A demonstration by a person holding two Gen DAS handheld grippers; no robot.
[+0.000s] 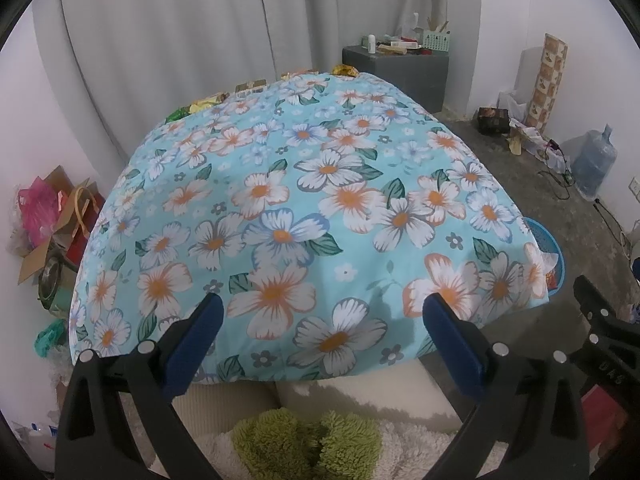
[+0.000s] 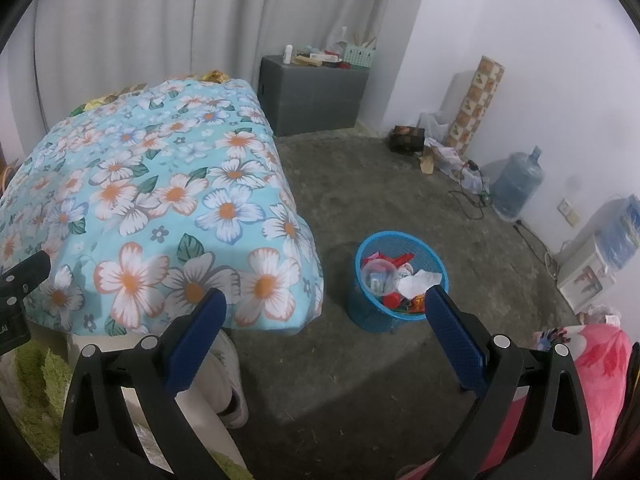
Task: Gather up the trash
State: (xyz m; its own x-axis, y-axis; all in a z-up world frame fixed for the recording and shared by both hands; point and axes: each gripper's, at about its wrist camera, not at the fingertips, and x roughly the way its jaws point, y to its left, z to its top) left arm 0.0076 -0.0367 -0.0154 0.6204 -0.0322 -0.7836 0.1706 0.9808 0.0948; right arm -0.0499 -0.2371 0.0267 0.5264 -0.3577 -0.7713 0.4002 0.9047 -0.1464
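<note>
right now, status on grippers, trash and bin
Left gripper open, empty; right gripper open, empty. Wrappers along table's far edge. Bin on floor, part full. Nothing in the way.

Right gripper (image 2: 326,308), fingers spread wide with nothing between them, at bottom centre. Blue bin (image 2: 362,304) of trash at centre right on the floor, beside the floral-covered table (image 2: 160,184) at left.

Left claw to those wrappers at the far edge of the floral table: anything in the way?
Nothing visible. The left claw is open and empty, and only bare floral cloth lies between it and the wrappers at the far edge.
</note>
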